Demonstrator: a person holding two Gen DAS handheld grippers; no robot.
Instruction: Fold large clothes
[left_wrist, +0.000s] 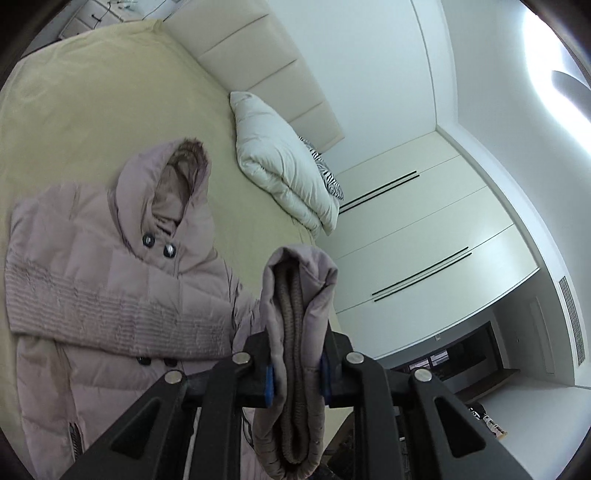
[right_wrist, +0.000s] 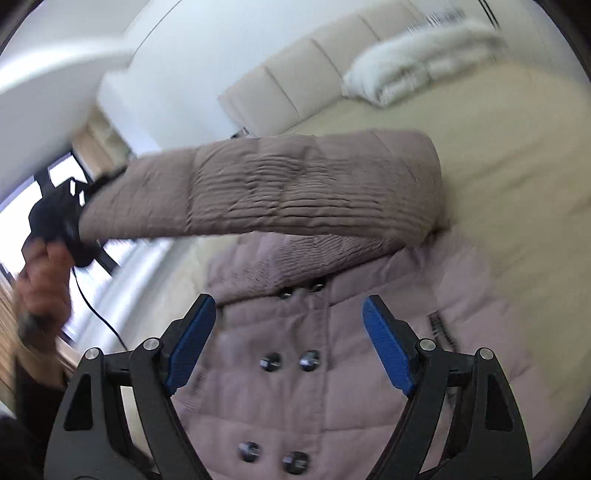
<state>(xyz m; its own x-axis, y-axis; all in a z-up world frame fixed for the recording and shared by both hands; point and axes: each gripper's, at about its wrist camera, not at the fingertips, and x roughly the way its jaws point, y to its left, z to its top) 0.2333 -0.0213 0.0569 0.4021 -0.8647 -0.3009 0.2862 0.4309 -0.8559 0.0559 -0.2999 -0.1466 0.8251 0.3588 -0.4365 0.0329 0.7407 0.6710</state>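
A mauve quilted coat (left_wrist: 92, 295) with a fur-trimmed hood (left_wrist: 177, 177) lies front up on the bed. My left gripper (left_wrist: 297, 376) is shut on the cuff of one sleeve (left_wrist: 295, 295) and holds it raised. In the right wrist view that sleeve (right_wrist: 288, 188) stretches across the coat's chest, with the left gripper (right_wrist: 59, 221) at its end. My right gripper (right_wrist: 290, 343) is open and empty above the coat's buttoned front (right_wrist: 288, 369).
The bed has a pale yellow sheet (left_wrist: 92, 103) and a cream padded headboard (left_wrist: 266, 70). A folded white duvet (left_wrist: 284, 162) lies by the headboard over a zebra-print pillow (left_wrist: 328, 173). White wardrobes (left_wrist: 424, 236) stand beyond the bed.
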